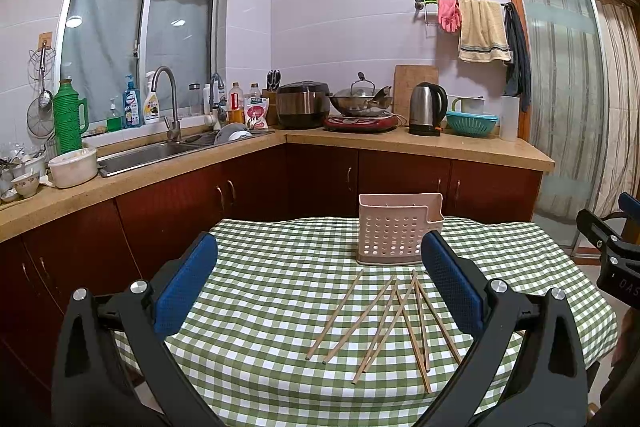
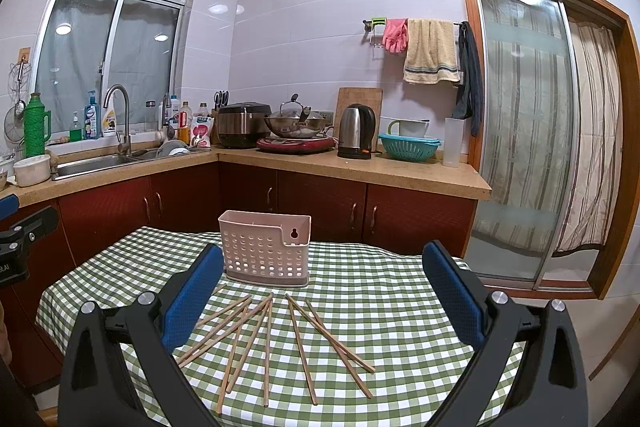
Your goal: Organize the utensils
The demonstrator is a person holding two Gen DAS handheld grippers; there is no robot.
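Lying loose on the green-and-white checked desk (image 1: 280,267), several thin wooden chopsticks (image 1: 384,323) fan out just near of a pale pink perforated plastic utensil holder (image 1: 394,231) standing upright at the far side. The left hand-held gripper (image 1: 320,291) and right hand-held gripper (image 2: 324,299) hover above, blue-padded jaws spread apart, holding nothing.

Home kitchen: sink (image 1: 160,151), wok (image 1: 360,103), kettle (image 1: 427,109).
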